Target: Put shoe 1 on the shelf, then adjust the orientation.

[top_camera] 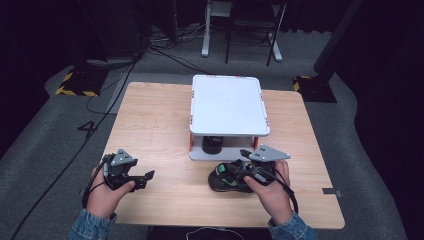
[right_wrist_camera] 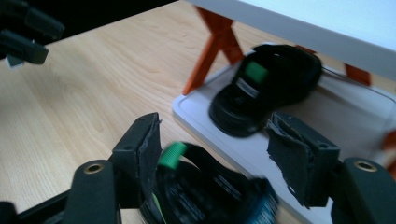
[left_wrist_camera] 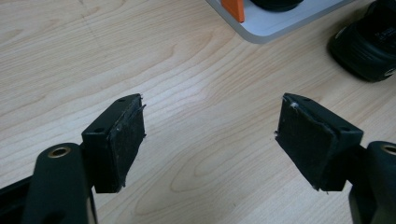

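A white two-level rack [top_camera: 227,105] with orange posts stands at the back middle of the wooden table [top_camera: 160,130]. One black shoe [top_camera: 212,144] [right_wrist_camera: 266,91] with a green patch sits on the rack's lower tray [right_wrist_camera: 196,114]. A second black shoe [top_camera: 225,180] [right_wrist_camera: 205,186] with green trim lies on the table just in front of the rack. My right gripper [top_camera: 236,173] [right_wrist_camera: 215,144] hovers over this shoe, jaws open, the shoe low between them and blurred; the right pad stands apart from it. My left gripper [top_camera: 146,180] [left_wrist_camera: 210,135] is open above bare wood at the front left.
The rack's lower tray [left_wrist_camera: 275,30] and an orange post [left_wrist_camera: 233,9] lie ahead of the left gripper, with the loose shoe [left_wrist_camera: 369,46] to their right. Grey carpet, cables and stand legs [top_camera: 240,45] surround the table.
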Demonstrator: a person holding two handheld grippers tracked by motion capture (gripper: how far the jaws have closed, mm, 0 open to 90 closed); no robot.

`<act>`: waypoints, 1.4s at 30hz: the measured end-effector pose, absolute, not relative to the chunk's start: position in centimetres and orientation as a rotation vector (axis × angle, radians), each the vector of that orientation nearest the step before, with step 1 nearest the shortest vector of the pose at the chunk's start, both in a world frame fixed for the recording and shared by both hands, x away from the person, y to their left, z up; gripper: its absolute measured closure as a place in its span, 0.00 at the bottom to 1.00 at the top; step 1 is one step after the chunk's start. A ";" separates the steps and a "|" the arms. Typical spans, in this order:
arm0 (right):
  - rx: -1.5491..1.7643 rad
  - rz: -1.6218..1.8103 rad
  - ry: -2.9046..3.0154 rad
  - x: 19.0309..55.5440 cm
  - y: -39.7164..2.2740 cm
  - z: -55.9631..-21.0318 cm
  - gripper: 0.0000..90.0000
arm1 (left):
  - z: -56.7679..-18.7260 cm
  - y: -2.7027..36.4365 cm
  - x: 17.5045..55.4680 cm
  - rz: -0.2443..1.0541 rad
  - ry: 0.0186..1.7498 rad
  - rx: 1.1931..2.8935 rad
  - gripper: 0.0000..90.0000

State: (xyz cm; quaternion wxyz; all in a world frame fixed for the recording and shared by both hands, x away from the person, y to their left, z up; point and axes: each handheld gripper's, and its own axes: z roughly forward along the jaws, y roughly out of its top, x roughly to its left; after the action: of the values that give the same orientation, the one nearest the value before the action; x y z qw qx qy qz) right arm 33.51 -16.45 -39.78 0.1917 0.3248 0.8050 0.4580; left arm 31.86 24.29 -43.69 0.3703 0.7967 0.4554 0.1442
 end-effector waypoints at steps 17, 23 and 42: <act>1.134 1.217 2.250 32.5 -19.6 -43.2 0.29 | -43.9 24.3 32.1 0.355 1.167 2.042 0.27; 1.155 1.192 2.282 32.4 -18.7 -44.4 0.21 | -43.9 24.4 32.0 0.355 1.167 2.046 0.27; 1.073 1.092 2.357 33.1 -17.1 -45.4 0.62 | -44.1 24.5 31.5 0.360 1.178 2.050 0.27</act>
State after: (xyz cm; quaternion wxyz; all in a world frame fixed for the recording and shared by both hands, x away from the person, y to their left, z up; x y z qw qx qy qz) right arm 33.06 -17.15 -45.41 0.1648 0.3764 0.8272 0.3832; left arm 31.53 24.52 -44.07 0.3665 0.7975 0.4582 0.1402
